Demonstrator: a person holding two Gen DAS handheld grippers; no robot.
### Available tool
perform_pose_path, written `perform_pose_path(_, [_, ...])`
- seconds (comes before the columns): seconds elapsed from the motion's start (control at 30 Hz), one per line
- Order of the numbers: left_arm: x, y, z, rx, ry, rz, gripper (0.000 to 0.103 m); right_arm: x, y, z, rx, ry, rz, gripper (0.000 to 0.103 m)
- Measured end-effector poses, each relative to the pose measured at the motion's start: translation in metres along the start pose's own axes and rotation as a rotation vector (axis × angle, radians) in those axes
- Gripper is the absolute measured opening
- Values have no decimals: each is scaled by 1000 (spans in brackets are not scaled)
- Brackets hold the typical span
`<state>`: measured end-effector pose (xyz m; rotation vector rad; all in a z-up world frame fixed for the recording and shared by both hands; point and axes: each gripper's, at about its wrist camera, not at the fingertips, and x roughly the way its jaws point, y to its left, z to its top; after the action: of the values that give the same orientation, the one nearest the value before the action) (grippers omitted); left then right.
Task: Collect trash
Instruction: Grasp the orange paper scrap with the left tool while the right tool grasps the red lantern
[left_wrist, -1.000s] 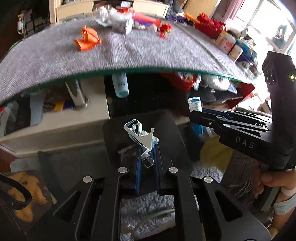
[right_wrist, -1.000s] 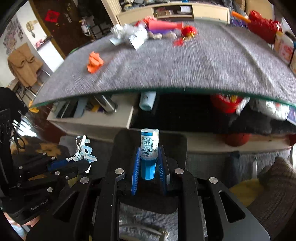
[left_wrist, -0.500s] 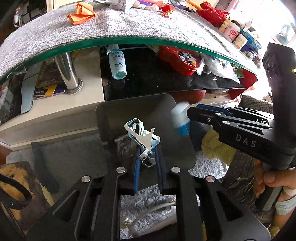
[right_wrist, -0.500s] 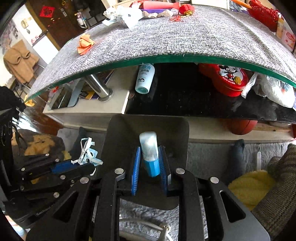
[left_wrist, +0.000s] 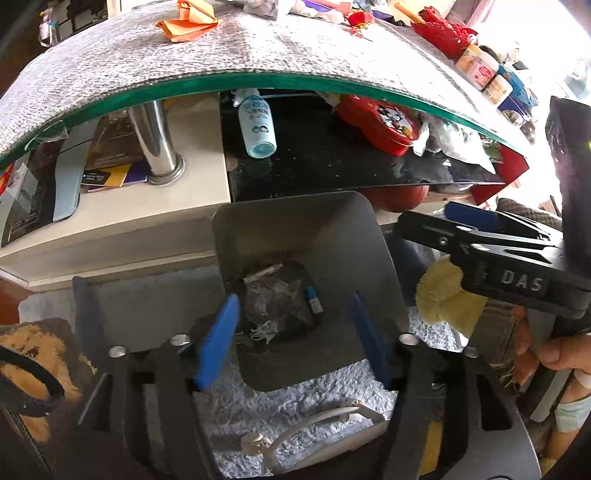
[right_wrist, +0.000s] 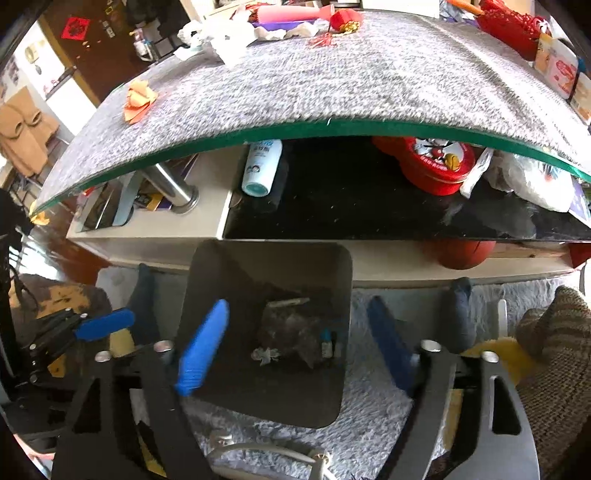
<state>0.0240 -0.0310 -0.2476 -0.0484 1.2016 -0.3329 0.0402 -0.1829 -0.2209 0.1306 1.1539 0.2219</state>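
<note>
A grey square bin (left_wrist: 295, 225) stands on the rug below the table edge; it also shows in the right wrist view (right_wrist: 269, 258). Inside lie a small blue-capped tube (left_wrist: 313, 299), a crumpled white mask scrap (left_wrist: 263, 328) and a clear plastic bag (left_wrist: 275, 295). The tube (right_wrist: 325, 341) and scrap (right_wrist: 264, 355) also show in the right wrist view. My left gripper (left_wrist: 291, 334) is open and empty above the bin. My right gripper (right_wrist: 295, 347) is open and empty above the bin too. Orange paper (right_wrist: 137, 100) and white crumpled paper (right_wrist: 218, 37) lie on the grey table mat.
The glass table (left_wrist: 258, 79) with a grey mat overhangs a lower shelf holding a white bottle (left_wrist: 256, 123) and a red tin (left_wrist: 380, 123). Jars (left_wrist: 480, 70) stand at the right end. A white cable (left_wrist: 314, 424) lies on the shaggy rug.
Both grippers opened over the bin. The mask scrap dropped from the left gripper and the blue-capped tube from the right; both now lie inside the bin.
</note>
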Motion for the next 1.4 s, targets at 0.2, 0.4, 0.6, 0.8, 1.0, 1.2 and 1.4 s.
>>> perform_pose_path(0.2, [-11,2,11,3,-30,19,77,-11,-5,16,24,-28,-2,88])
perform_pose_path(0.4, [-39,-2,28,25,-101,48,83,-37,-10,41,47,-96,7,88])
perform_pose_path(0.6, [-70,7,57,8,-164,78,86,-61,-10,72,42,-162,5,88])
perform_pose_path(0.8, [-92,14,88,11,-208,117,88,-70,-14,104,47,-201,-1,88])
perform_pose_path(1.0, [-95,25,121,4,-224,139,88,-64,-18,134,62,-210,-11,88])
perform_pose_path(1.2, [-85,40,148,-18,-217,151,91,-50,-24,162,69,-210,-36,88])
perform_pose_path(1.4, [-68,54,167,-35,-198,175,91,-31,-33,187,70,-204,-73,88])
